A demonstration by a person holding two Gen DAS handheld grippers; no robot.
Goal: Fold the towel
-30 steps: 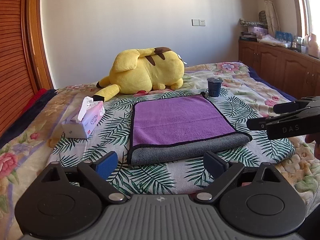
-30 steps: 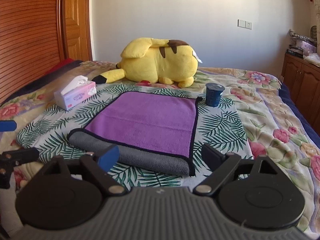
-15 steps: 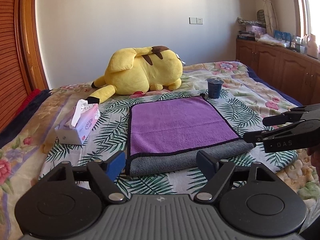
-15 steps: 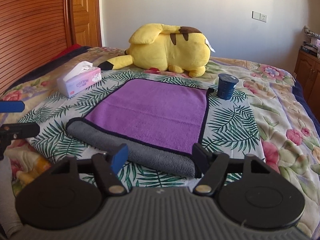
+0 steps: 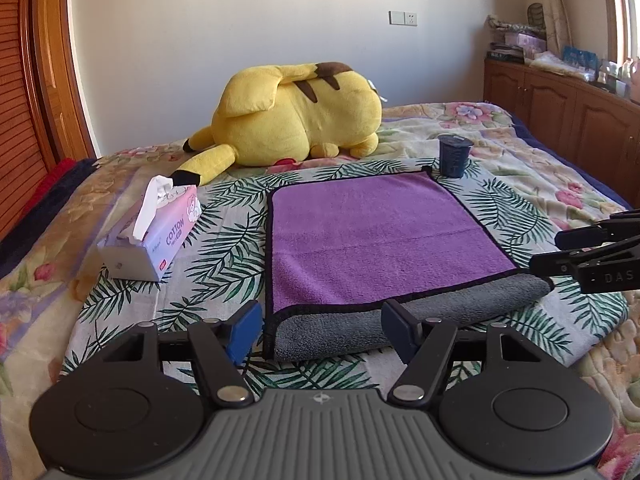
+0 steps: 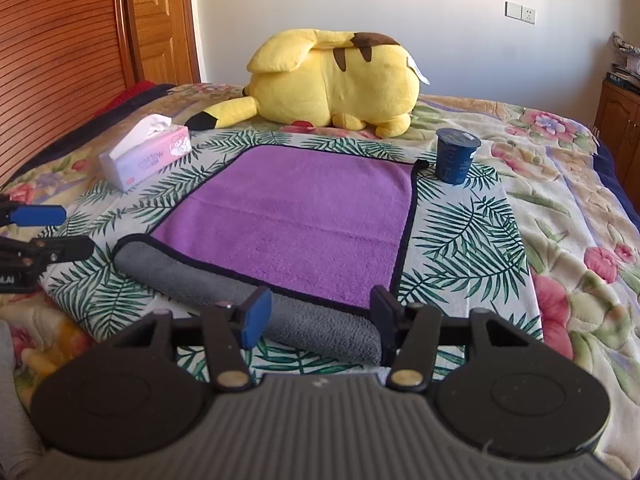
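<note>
A purple towel [image 5: 372,232] with a black border and grey underside lies on the bed, folded once, its grey fold [image 5: 400,316] along the near edge. It also shows in the right wrist view [image 6: 304,216]. My left gripper [image 5: 322,326] is open and empty, just above the fold's left near corner. My right gripper [image 6: 320,314] is open and empty over the fold's right near corner. Each gripper shows from the side in the other's view, the right [image 5: 560,254] and the left [image 6: 60,232].
A yellow plush toy [image 5: 296,116] lies behind the towel. A pink tissue box [image 5: 148,236] sits to the left. A dark blue cup [image 5: 454,156] stands at the towel's far right corner. Wooden cabinets [image 5: 560,116] line the right wall, a wooden door [image 6: 160,20] the left.
Both grippers have moved forward and down toward the towel's near fold, one to each near corner. The towel has not moved.
</note>
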